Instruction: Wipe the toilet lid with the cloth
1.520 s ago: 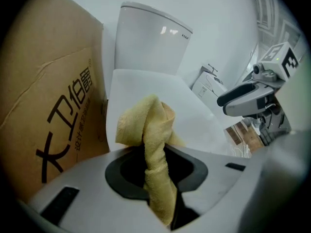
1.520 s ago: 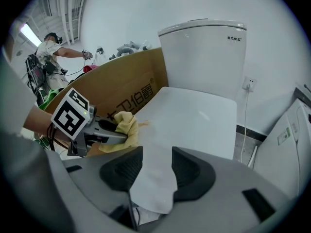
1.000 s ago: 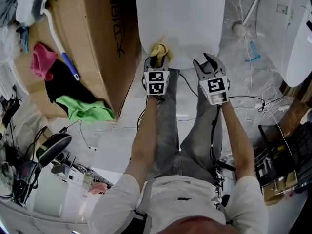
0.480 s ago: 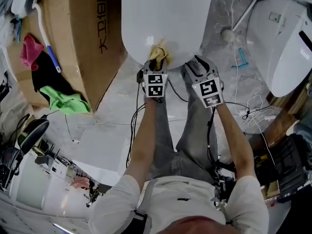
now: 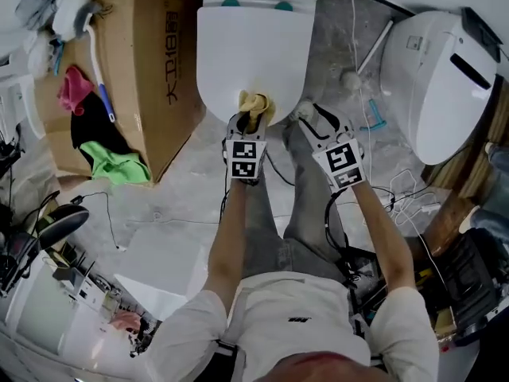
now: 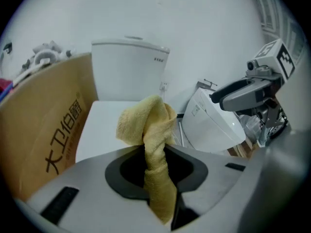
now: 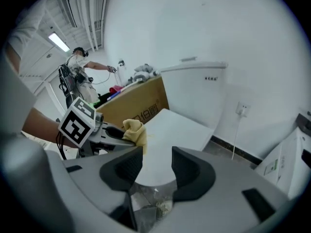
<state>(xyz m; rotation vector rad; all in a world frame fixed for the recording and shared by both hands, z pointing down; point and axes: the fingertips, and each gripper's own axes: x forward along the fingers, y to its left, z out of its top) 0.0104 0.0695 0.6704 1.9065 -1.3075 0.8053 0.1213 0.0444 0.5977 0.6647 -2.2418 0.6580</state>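
Left gripper view: our left hand-held gripper (image 6: 160, 152) clamps the cloth (image 6: 146, 123), seemingly touching the toilet lid (image 6: 99, 125). Our right hand-held gripper (image 7: 156, 166) gapes empty.

The cardboard box (image 6: 48, 144) carries dark print reading "大卫18", followed by one character that is unclear.

The head view has pulled back, so the whole toilet lid (image 5: 238, 54) now shows.
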